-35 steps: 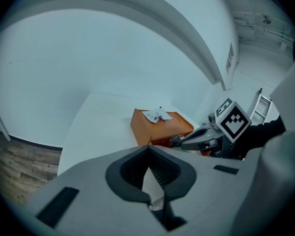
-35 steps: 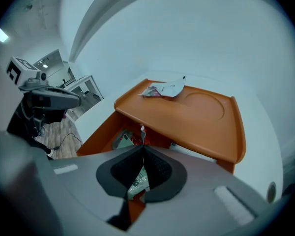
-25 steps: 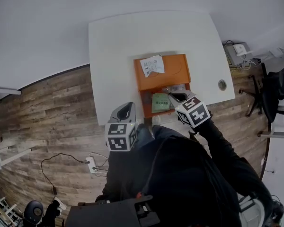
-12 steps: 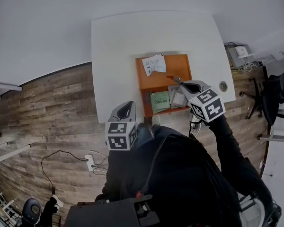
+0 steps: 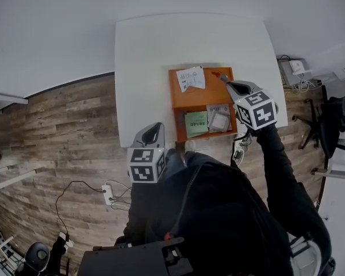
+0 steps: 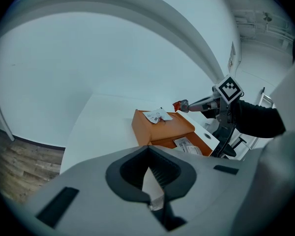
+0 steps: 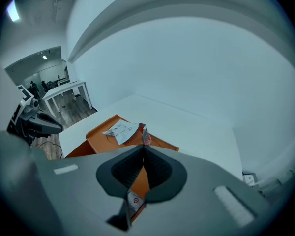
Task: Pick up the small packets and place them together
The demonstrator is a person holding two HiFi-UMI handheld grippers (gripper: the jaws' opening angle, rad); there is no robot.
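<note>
An orange box [image 5: 202,96] sits on the white table [image 5: 149,56]. On its raised far part lies a white printed packet [image 5: 190,78], also visible in the right gripper view [image 7: 119,130]. A green packet [image 5: 196,123] and a grey packet [image 5: 218,120] lie side by side in its near, lower compartment. My right gripper [image 5: 223,77] hovers over the box's far right corner, shut on a small red packet [image 7: 145,133] that pokes out past the jaw tips [image 6: 179,105]. My left gripper [image 5: 154,127] is held at the table's near edge, shut and empty.
The table's near edge runs just below the orange box. Wooden floor [image 5: 57,137] lies to the left, with a power strip and cables [image 5: 110,197]. An office chair [image 5: 333,111] and a white device [image 5: 293,69] stand right of the table.
My right gripper has lifted from the lower compartment and moved away to the box's far right corner, carrying the red packet. The left gripper has stayed in place.
</note>
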